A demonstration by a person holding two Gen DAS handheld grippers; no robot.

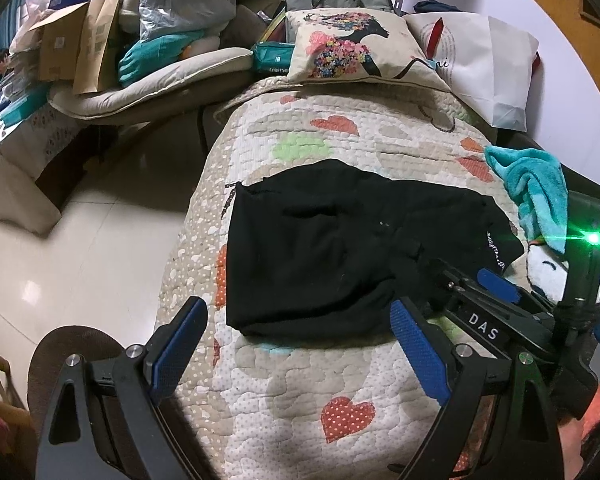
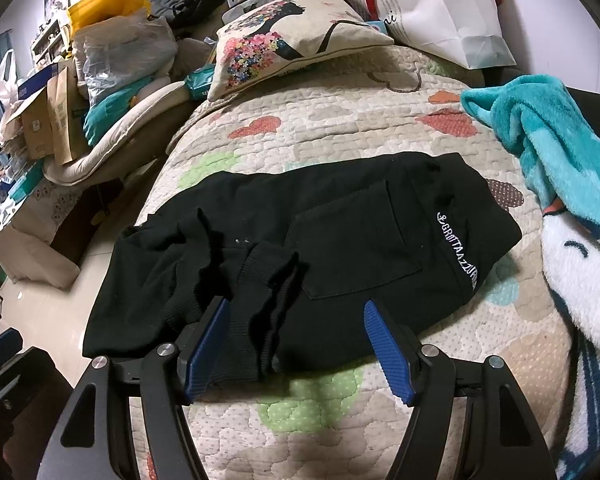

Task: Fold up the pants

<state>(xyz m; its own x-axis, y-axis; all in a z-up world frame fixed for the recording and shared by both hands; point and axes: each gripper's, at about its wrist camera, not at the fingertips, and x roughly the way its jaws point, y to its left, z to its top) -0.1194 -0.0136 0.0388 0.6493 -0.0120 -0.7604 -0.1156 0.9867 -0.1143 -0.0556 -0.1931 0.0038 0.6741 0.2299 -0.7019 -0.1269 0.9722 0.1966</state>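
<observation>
Black pants (image 1: 324, 248) lie folded across a heart-print quilt (image 1: 300, 392), the waistband with white lettering (image 2: 458, 252) at the right. In the right wrist view the ribbed leg cuffs (image 2: 260, 320) rest on top of the pants' near edge. My right gripper (image 2: 298, 344) is open; the cuffs lie between its fingers, close to the left pad (image 2: 208, 344) and apart from the right pad. My left gripper (image 1: 300, 348) hovers open just in front of the pants' near edge with only quilt between its fingers. The right gripper (image 1: 452, 280) also shows over the pants' right part.
A flower-print cushion (image 1: 352, 48) and a white paper bag (image 1: 484, 60) sit at the quilt's far end. A teal fleece blanket (image 2: 548, 136) lies to the right. Left of the quilt are tiled floor (image 1: 80, 248) and a chair piled with boxes and bags (image 1: 140, 32).
</observation>
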